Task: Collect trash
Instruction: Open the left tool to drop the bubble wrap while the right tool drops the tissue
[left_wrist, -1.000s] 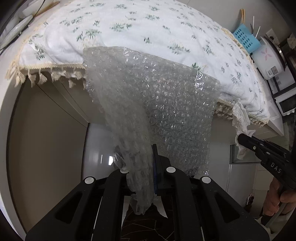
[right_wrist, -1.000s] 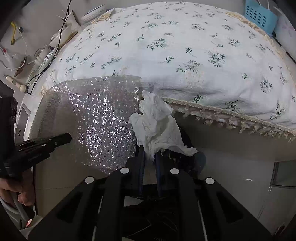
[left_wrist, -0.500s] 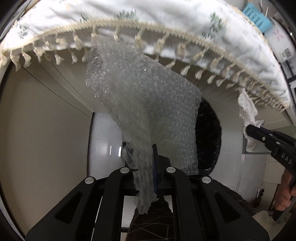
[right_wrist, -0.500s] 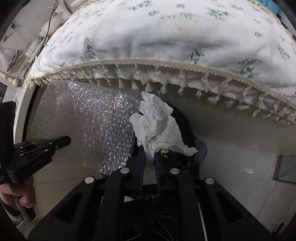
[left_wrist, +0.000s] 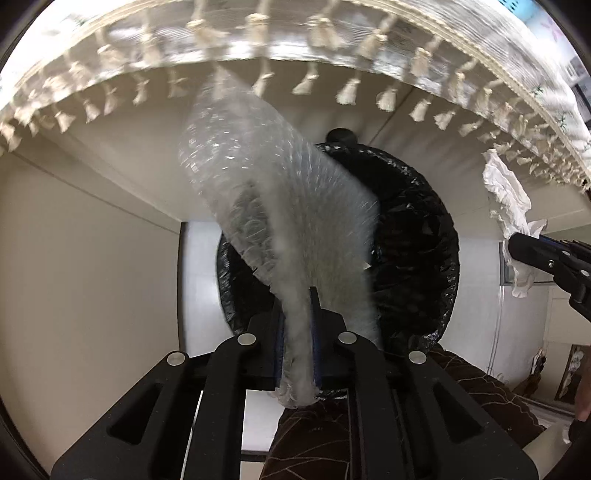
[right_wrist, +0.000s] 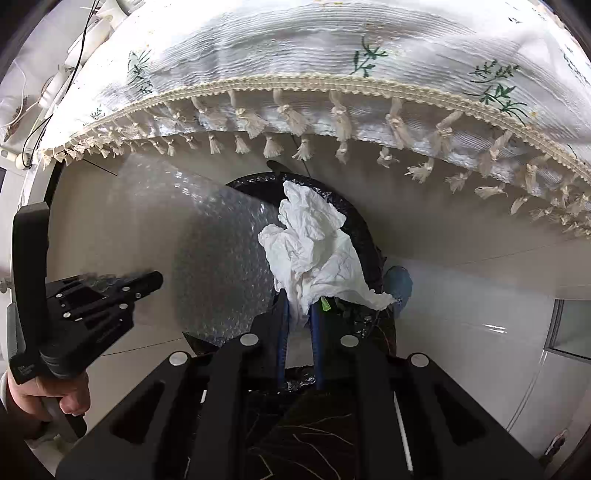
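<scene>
My left gripper (left_wrist: 297, 306) is shut on a clear sheet of bubble wrap (left_wrist: 266, 206), which hangs blurred over a bin lined with a black bag (left_wrist: 417, 236). My right gripper (right_wrist: 300, 314) is shut on a crumpled white tissue (right_wrist: 314, 247), held above the same black-lined bin (right_wrist: 365, 236). The tissue (left_wrist: 508, 206) and the right gripper (left_wrist: 517, 248) show at the right of the left wrist view. The bubble wrap (right_wrist: 218, 251) and the left gripper (right_wrist: 157, 279) show at the left of the right wrist view.
The table edge with a white flowered cloth and cream tassels (right_wrist: 332, 88) overhangs the bin closely; it also shows in the left wrist view (left_wrist: 332, 44). Pale cabinet fronts (left_wrist: 92, 258) stand behind. My dark patterned trousers (left_wrist: 332, 443) are below the grippers.
Both grippers have dropped from table height to below the tasselled edge, carrying the bubble wrap and the tissue down over the black bin, which has come into view.
</scene>
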